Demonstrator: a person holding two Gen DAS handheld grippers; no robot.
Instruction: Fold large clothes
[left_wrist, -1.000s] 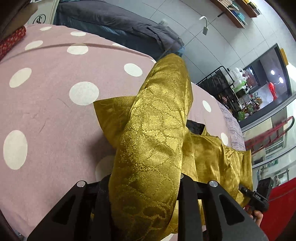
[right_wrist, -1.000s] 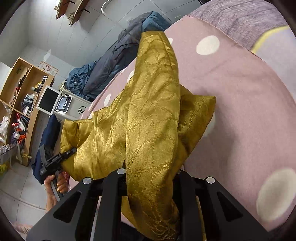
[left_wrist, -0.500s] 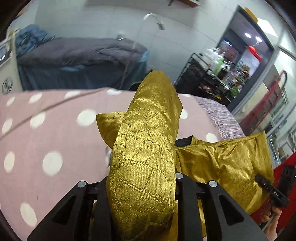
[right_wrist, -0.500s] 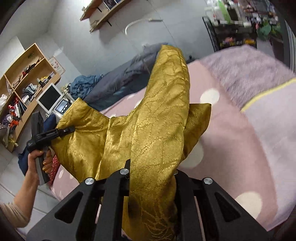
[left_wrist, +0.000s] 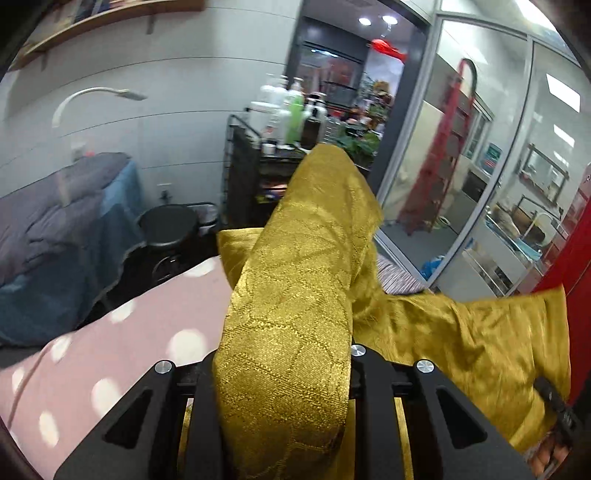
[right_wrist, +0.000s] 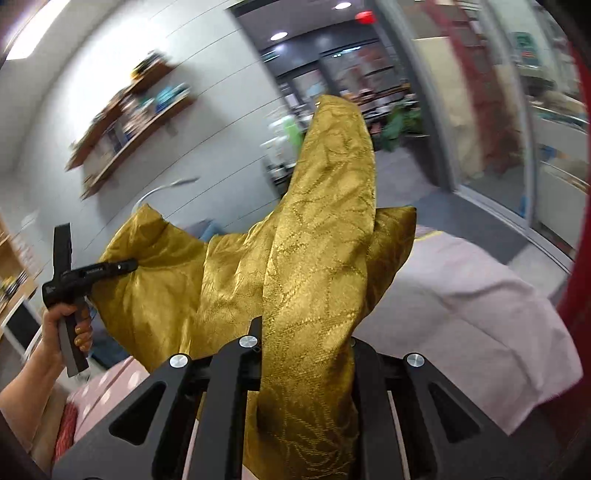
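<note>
A gold brocade garment (left_wrist: 295, 295) is lifted above the pink polka-dot bed (left_wrist: 129, 332) and stretched between both grippers. In the left wrist view my left gripper (left_wrist: 284, 369) is shut on a bunched fold that covers its fingertips. The cloth runs right to my right gripper (left_wrist: 554, 402), which a hand holds at the frame edge. In the right wrist view my right gripper (right_wrist: 306, 350) is shut on another fold of the garment (right_wrist: 325, 240). My left gripper (right_wrist: 96, 271), held in a hand, pinches the far corner at the left.
Beyond the bed stand a black round stool (left_wrist: 168, 221), a black cart with bottles (left_wrist: 280, 122) and a second bed under grey-blue covers (left_wrist: 55, 221). A glass partition and a red ladder (left_wrist: 439, 155) are at the right. A wall shelf (right_wrist: 129, 122) hangs high.
Both grippers have risen and swung with the garment, lifting it off the bed. The cloth between them now hangs in the air, and both views look more toward the room.
</note>
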